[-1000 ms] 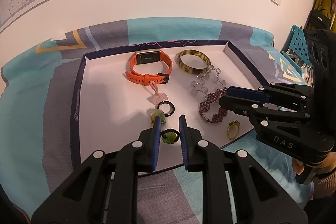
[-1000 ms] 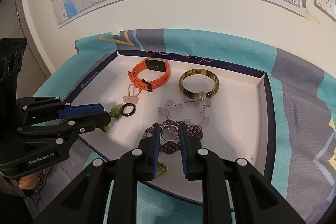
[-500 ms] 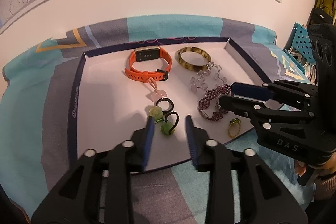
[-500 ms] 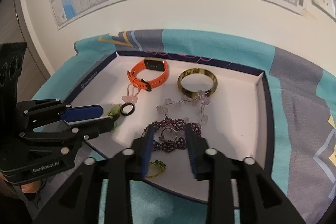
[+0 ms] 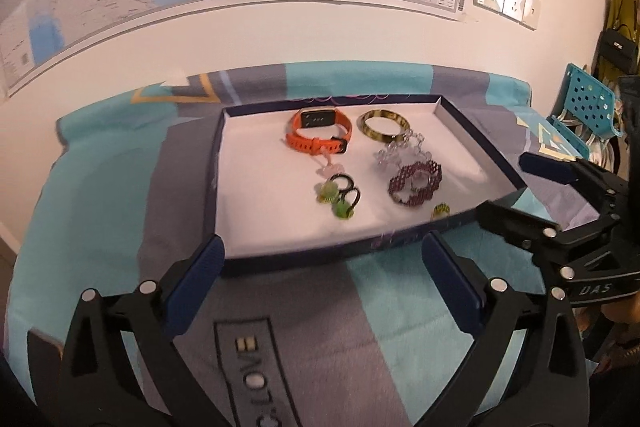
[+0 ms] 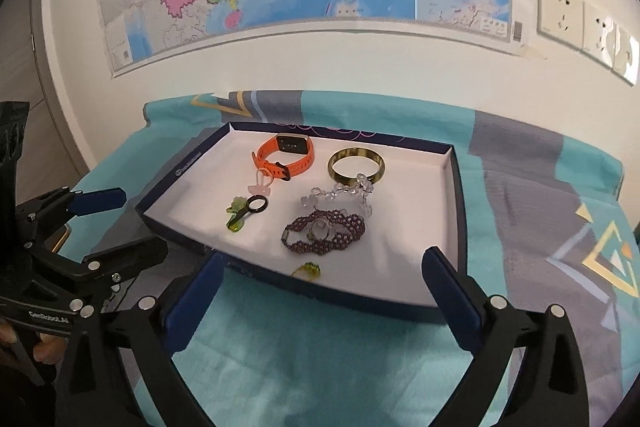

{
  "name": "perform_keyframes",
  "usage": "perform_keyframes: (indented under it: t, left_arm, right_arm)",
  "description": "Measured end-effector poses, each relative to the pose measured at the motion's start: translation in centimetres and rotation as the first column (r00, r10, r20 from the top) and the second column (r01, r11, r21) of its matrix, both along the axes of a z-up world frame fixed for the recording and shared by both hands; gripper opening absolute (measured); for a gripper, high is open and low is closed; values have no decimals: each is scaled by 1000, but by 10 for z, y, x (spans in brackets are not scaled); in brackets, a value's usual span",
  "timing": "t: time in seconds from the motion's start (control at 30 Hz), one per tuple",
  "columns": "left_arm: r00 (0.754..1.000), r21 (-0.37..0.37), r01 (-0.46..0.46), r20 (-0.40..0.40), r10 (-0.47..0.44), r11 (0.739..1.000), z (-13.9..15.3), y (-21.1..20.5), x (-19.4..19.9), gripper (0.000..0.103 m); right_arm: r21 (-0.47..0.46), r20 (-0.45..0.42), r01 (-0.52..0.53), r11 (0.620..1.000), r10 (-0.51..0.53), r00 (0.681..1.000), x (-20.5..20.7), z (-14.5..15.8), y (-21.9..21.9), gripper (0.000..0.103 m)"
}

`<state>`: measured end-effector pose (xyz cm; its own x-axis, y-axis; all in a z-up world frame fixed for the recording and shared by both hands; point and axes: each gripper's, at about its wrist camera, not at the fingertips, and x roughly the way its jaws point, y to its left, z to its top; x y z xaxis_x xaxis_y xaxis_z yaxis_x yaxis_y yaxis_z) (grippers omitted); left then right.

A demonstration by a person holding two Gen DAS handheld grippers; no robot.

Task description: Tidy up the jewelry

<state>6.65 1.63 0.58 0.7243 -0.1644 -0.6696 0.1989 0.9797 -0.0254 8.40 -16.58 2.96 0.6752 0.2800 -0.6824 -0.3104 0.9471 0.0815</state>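
maps cover the white wall behind a surface draped in a teal and grey cloth (image 6: 280,347), where a shallow navy-rimmed tray (image 6: 456,211) holds the jewelry. at the tray's far edge lie an orange watch (image 6: 286,157) and, beside it, an olive bangle (image 6: 356,165); a clear bead bracelet (image 6: 340,195) touches the bangle, with a purple beaded bracelet (image 6: 324,231) nearer. green-charmed black rings (image 5: 340,195) sit mid-tray, a small green ring (image 6: 307,270) by the near edge. the tray's left and right parts are bare white. left gripper (image 5: 324,283) and right gripper (image 6: 320,291) have just been opening; both gape fully with nothing between the jaws, hovering over cloth just short of the near rim
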Motion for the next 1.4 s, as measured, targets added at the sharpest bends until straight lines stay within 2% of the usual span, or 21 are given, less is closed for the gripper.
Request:
perform_keyframes:
  t: [0.23,0.57,1.4]
  left_arm:
    - [999,-10,-39,6,39,999,2,4,-18,97]
    - [994,21,-106,22,105,994,4,9,-27,97]
    - [990,38,-139,11,139,990,1,11,-23,97]
  right_arm:
    - [-5,3,20,1000,-20,1000,-17,0,2,96]
    - [-1,-23,9,1000,-9,1000,-26,-8,6,96]
    - [-16,-32,2,1000,-3,999,-28,-12,11,96]
